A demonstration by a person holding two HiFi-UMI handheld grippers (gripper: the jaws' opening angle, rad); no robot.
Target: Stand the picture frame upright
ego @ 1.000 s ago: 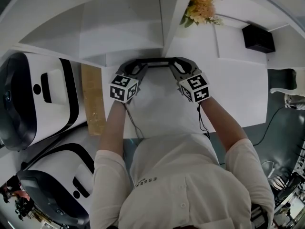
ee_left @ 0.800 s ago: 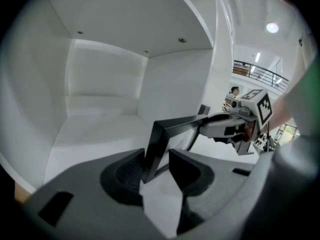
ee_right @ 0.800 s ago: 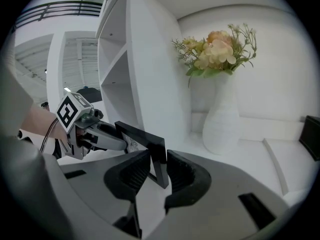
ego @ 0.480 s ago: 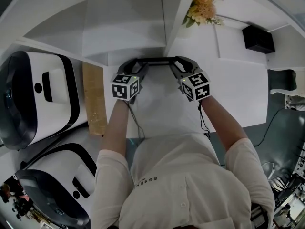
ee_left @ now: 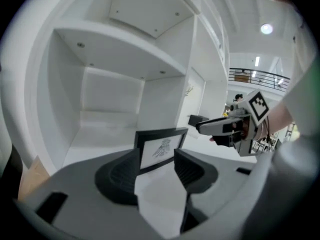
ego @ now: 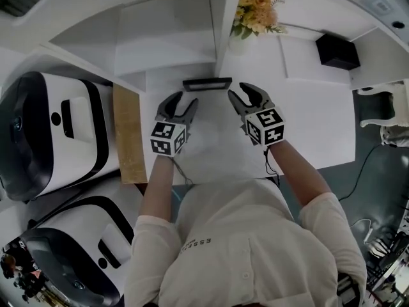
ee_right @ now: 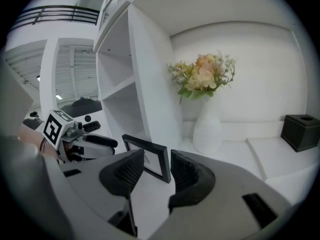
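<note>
The picture frame [ego: 207, 84] stands upright on the white table [ego: 319, 126], its dark border square to the person and the pale print facing them; it sits just ahead of both sets of fingertips and touches neither. From the head view the left gripper [ego: 180, 102] is a little short of the frame and to its left, and the right gripper [ego: 246, 94] is a little short of it and to its right, so the frame stands between the two and just beyond them.

The left gripper's fingers [ee_left: 117, 176] are spread wide and have just been opening; nothing is pinched between them; the frame [ee_left: 161, 146] shows through the gap, well past the tips, with bare table in between. The right gripper's fingers [ee_right: 192, 176] are spread too, also just opened, and hold nothing; the frame [ee_right: 159, 165] shows through their gap from an angle, its near corner turned towards the tips, its far end passing behind the left-hand finger.

Behind the frame rises the white shelf unit [ego: 166, 31]; beyond the right fingers and off to their right stand a white vase [ee_right: 207, 129] of pale flowers [ego: 255, 11], and further right a black box [ego: 337, 51]; a wooden board [ego: 130, 133] lies to the left of the left gripper.
</note>
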